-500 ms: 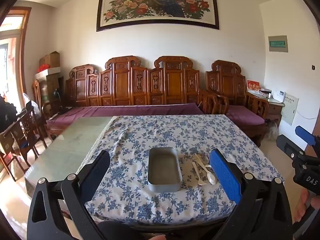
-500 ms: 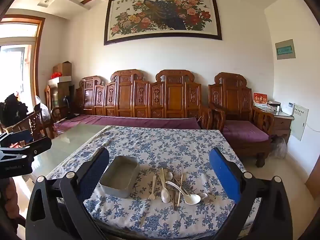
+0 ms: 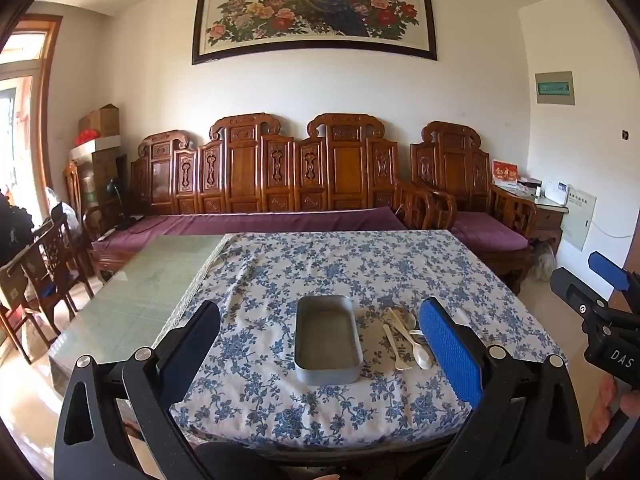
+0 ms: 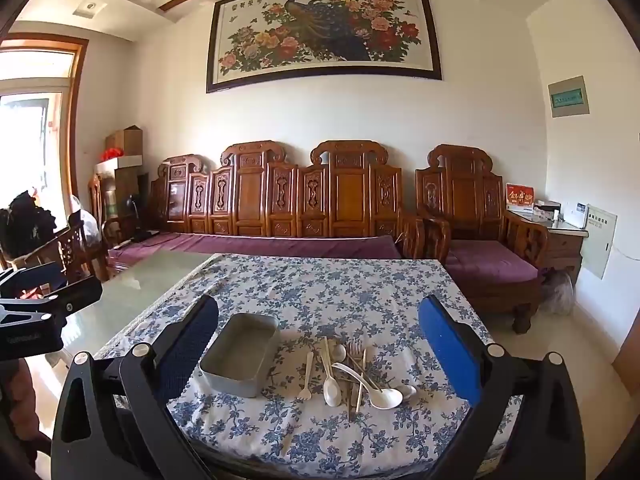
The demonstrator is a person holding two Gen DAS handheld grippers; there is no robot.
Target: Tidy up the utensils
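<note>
Both held back from the near edge of the worktop (image 4: 404, 280), covered by a blue-and-white floral cloth. Left gripper (image 3: 320, 344) spread wide, nothing between the blue pads, aimed over the empty grey rectangular metal tray (image 3: 327, 340). Right gripper (image 4: 318, 342) likewise spread wide and empty, aimed across the tray (image 4: 240, 354) and the loose pile of utensils (image 4: 352, 372) just to its right.

Nothing in the tray yet; task judged barely begun. In the pile: a small white plastic fork (image 4: 306, 376) lying alone nearest the tray, a white plastic spoon (image 4: 330, 380), a white ceramic soup spoon (image 4: 378, 388), a metal fork (image 4: 354, 360) and pale chopsticks (image 4: 362, 376), several crossing or overlapping.

Likely trouble from here:
- Closing on the tangled middle of the pile: two pieces pinched together, or one dragged and the rest scattered, since handles cross over each other.
- Thin, flat handles lying flush on soft cloth: pads liable to bunch the fabric or slip off, shifting everything nearby.
- Smooth, heavier soup spoon: prone to swivelling or sliding out if pinched at the handle end.
- Light tray, not held down: easily nudged along the cloth by a low approach.

Lone plastic fork judged the safest first pick.
</note>
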